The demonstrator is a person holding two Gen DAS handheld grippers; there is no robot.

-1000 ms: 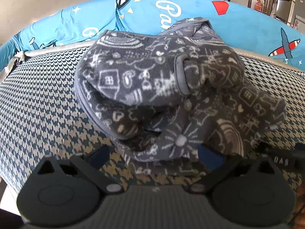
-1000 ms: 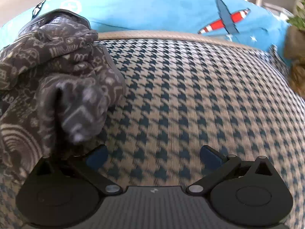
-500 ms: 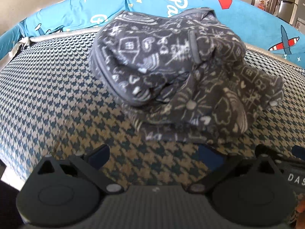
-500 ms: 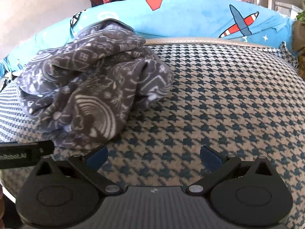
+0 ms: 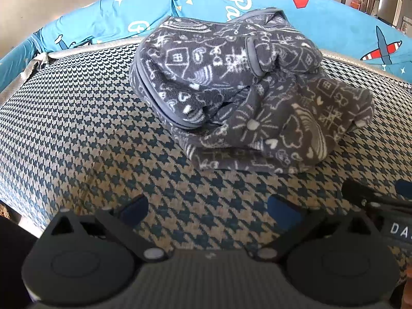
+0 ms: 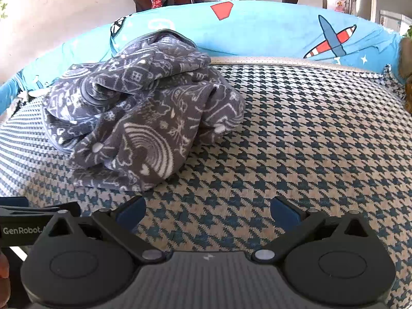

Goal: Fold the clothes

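Sitting in a loose heap: the grey patterned fleece garment [image 5: 247,90] is on the houndstooth cushion [image 5: 77,128], up near the back edge against the blue printed sheet [image 5: 334,25]. Both my claws hang short of it, touching nothing. Left claw [image 5: 207,206] is spread wide and empty, right claw [image 6: 207,209] the same.

Judgement: nothing is folded yet, so the step is to find an edge and spread it flat first. I'd pinch the piped hem [image 5: 152,97] on the left with the left claw, take the loose lobe on the right with the other, and pull apart low and slow (fleece drags on this weave).

Can't tell what garment it is: sleeves, collar and underside are buried. The round cuff-like opening [image 5: 253,56] may be a sleeve end.
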